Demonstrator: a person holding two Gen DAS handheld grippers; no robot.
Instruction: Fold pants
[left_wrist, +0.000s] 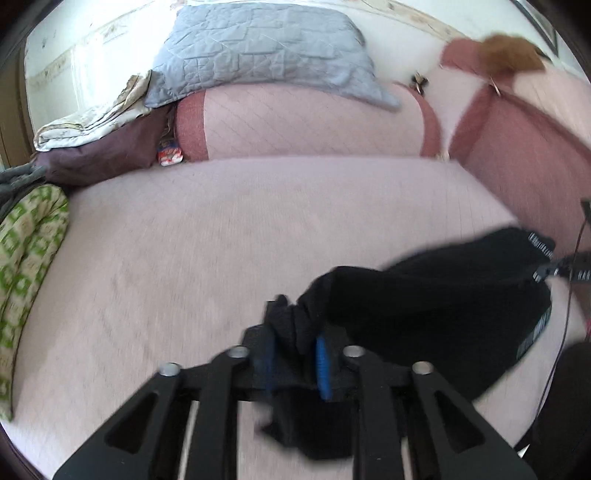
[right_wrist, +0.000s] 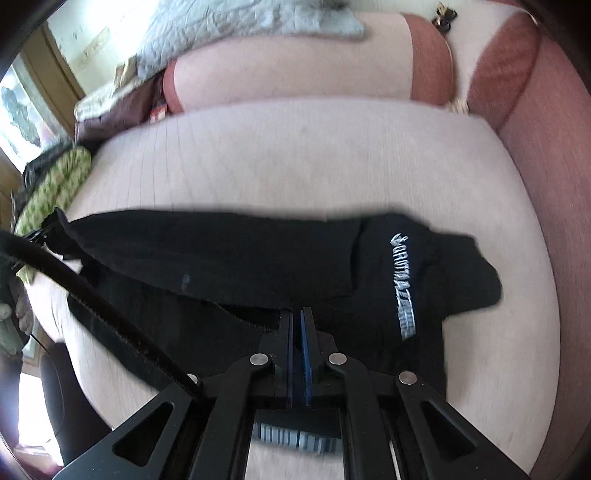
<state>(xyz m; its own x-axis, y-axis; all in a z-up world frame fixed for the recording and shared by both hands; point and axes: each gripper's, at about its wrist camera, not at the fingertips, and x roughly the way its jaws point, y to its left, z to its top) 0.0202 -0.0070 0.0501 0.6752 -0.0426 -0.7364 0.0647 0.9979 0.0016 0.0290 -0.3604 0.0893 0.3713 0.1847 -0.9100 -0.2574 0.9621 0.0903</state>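
Black pants (left_wrist: 443, 295) with a white printed logo (right_wrist: 402, 288) lie stretched across the pale pink couch seat (left_wrist: 221, 240). My left gripper (left_wrist: 295, 343) is shut on a bunched end of the fabric, which sticks up between the blue pads (left_wrist: 323, 354). In the right wrist view the pants (right_wrist: 221, 251) span from left to right. My right gripper (right_wrist: 297, 317) is shut on their near edge, its blue pads pressed together with fabric hanging below. The left gripper (right_wrist: 40, 232) shows at the far left, holding the other end.
A grey quilted pillow (left_wrist: 258, 48) leans on the pink back cushion (left_wrist: 314, 122). A green patterned cloth (left_wrist: 29, 258) and folded linens (left_wrist: 92, 122) sit at the left. A red-brown armrest (right_wrist: 554, 166) bounds the right side. A black cable (right_wrist: 92, 306) crosses the lower left.
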